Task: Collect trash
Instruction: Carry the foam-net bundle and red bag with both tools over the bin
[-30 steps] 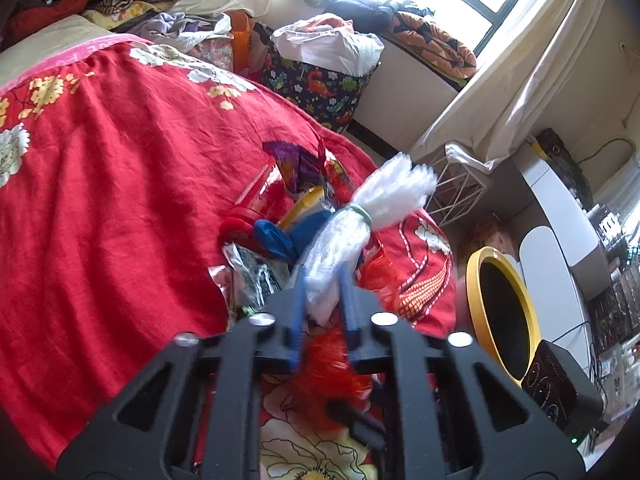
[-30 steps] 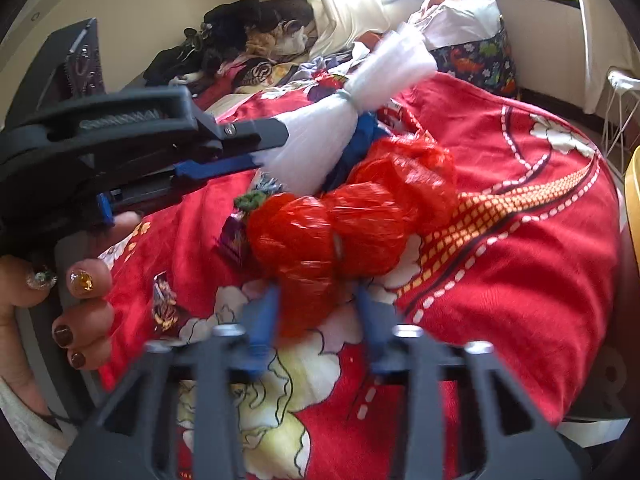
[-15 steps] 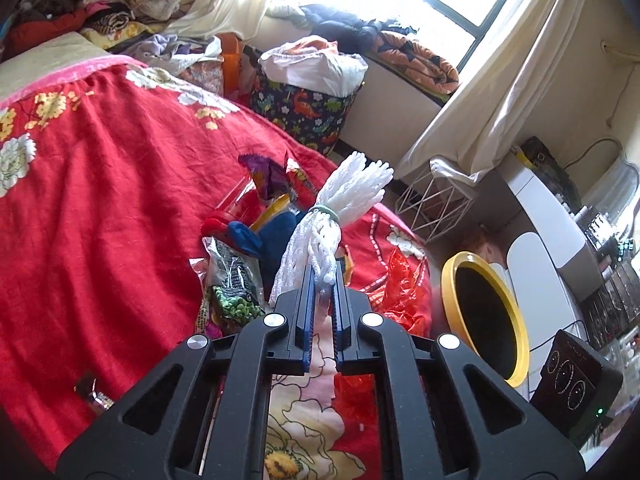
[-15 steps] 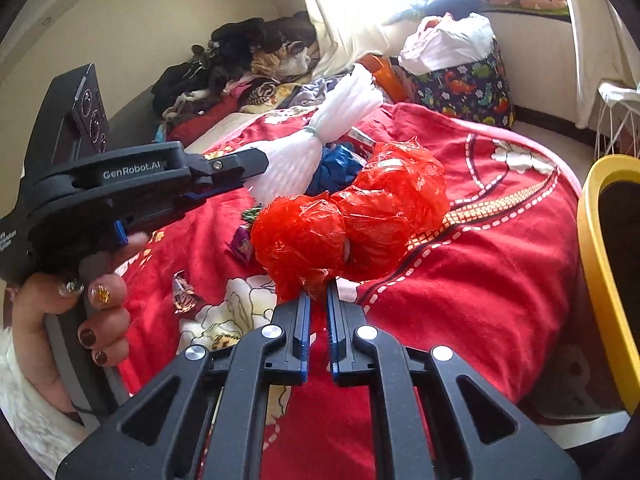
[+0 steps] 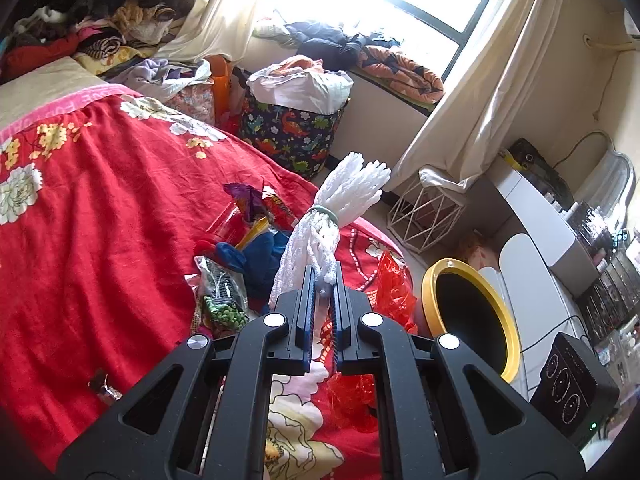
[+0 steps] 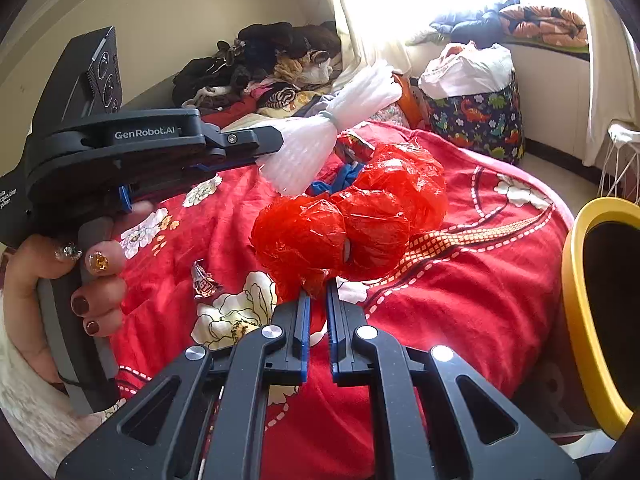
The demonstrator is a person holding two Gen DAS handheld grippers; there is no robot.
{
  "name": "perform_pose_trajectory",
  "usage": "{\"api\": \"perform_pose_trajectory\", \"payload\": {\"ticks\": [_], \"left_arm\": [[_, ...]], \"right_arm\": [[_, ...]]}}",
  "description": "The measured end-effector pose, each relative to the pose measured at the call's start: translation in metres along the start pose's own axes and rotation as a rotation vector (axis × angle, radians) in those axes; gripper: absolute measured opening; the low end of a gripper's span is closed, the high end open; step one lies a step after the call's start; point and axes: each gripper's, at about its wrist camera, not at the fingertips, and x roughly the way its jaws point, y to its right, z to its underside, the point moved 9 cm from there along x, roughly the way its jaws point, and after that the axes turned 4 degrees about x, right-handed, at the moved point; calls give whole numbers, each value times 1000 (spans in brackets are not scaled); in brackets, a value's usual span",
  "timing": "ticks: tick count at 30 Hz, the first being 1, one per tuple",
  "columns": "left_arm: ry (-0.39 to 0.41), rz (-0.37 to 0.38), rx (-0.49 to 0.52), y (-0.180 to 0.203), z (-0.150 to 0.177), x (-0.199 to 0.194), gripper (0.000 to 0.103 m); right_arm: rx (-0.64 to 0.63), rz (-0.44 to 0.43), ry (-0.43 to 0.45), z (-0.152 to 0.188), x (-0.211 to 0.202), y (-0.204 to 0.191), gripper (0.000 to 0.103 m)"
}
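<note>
Two pieces of trash are already in your grip. Your left tongs [image 5: 322, 284] are pressed together on the tail of the white foam-net bundle tied with a pale green band [image 5: 344, 200], which stands up just left of centre in the left wrist view. Your right tongs [image 6: 318, 300], whose jaws have just been closing, pinch the lower edge of the crumpled red plastic wrap [image 6: 352, 220] at the centre of the right wrist view. Both loads look clear of the red flowered bedspread [image 5: 100, 216], so the pickup step seems done and the carry is in hand.

The next move, as I judge it, is a swing toward the yellow-rimmed round bin [image 5: 468, 316] at the lower right of the left view, just beside the bed edge, then releasing over its dark mouth.

More litter waits on the bedspread: a blue crumpled piece [image 5: 256, 256], a clear packet with green peas [image 5: 222, 296], purple and red snack wrappers [image 5: 256, 200] and a small foil wrapper [image 6: 204, 280]. A white wire basket [image 5: 424, 216] stands beyond the bin, and a black box with round sockets [image 5: 568, 384] sits at the lower right; nothing appears to block the bin itself.
</note>
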Motion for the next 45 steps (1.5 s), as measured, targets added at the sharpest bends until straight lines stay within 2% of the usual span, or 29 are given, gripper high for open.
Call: {"api": "perform_pose_trajectory", "payload": {"ticks": [29, 45], "left_arm": [[20, 9, 71, 35, -1, -9, 4], [13, 33, 124, 63, 3, -4, 4]], "right_arm": [[28, 63, 101, -19, -44, 26, 7], [98, 118, 151, -22, -69, 64, 7]]}}
